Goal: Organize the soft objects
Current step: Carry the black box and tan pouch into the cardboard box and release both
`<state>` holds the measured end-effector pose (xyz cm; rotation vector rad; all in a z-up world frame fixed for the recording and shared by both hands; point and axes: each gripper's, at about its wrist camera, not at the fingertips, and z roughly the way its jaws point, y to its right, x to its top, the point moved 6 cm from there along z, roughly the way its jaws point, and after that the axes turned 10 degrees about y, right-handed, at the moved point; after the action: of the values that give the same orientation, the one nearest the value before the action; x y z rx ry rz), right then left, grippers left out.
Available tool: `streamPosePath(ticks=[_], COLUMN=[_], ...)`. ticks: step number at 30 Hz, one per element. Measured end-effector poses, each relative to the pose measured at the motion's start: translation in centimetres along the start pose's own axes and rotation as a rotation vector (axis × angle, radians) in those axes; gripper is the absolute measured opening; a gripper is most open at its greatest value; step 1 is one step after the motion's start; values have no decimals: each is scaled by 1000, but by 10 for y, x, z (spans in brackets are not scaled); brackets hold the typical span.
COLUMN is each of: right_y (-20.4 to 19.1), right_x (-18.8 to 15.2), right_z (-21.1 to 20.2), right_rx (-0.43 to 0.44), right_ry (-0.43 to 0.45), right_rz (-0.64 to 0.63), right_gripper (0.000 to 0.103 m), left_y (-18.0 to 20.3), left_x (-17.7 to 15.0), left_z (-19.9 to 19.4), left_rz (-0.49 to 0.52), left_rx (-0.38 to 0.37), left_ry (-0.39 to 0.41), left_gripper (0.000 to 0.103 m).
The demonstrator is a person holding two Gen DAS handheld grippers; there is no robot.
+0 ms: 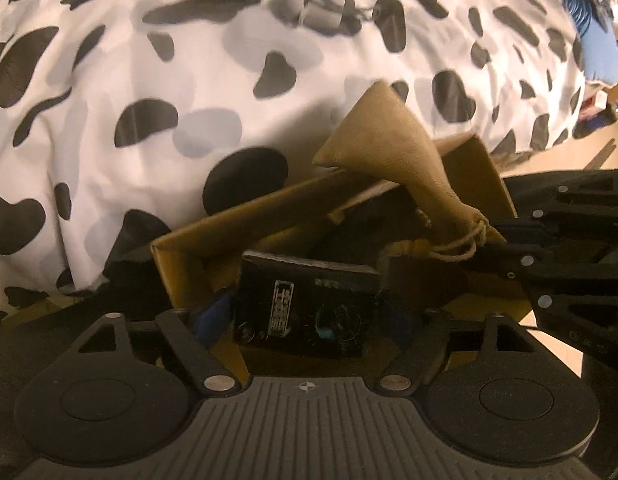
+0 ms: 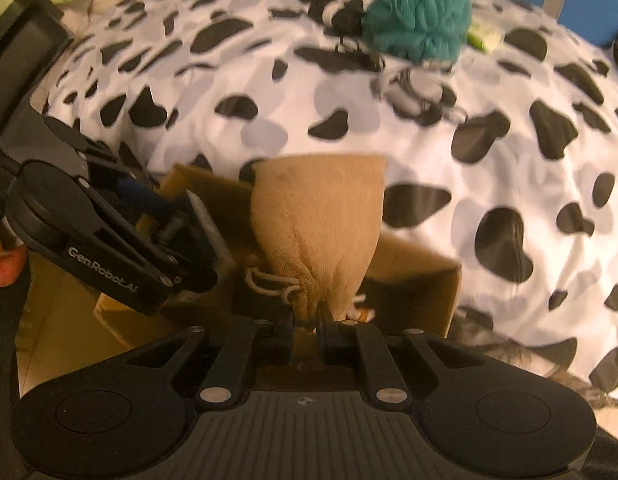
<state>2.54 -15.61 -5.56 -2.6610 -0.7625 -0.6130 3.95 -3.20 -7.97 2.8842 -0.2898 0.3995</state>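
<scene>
Two wrist views over an open cardboard box standing just beside the edge of a bed with a black-and-grey spotted cover. The right tool is clamped narrow on the drawstring neck of a tan cloth pouch, which stands up from the jaws above the box; its cream cord loops out beside the grip. The left tool is spread wide, its jaws standing to either side of a flat black item inside the box; the pads are hidden, so contact cannot be told. In the right view the left tool reaches into the box from the left, beside the pouch. A teal yarn ball lies on the bed near its far edge, well apart from the box. Both views are slightly blurred.
</scene>
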Motion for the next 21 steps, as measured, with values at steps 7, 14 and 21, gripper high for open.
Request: streamPosePath(ticks=[7, 14, 21], right_y=[0, -6, -8], right_x=[-14, -22, -16], right_z=[11, 16, 14], right_rx=[17, 28, 13], right_ry=[-107, -157, -127], right_rz=[6, -12, -34], right_gripper=[14, 63, 93], left_y=[-1, -12, -20], left_x=[-4, -3, 1], left_z=[5, 2, -1], left_rz=[-1, -48, -92], left_rx=[8, 46, 54], left_ry=[-33, -33, -11], left_gripper=[93, 93, 92])
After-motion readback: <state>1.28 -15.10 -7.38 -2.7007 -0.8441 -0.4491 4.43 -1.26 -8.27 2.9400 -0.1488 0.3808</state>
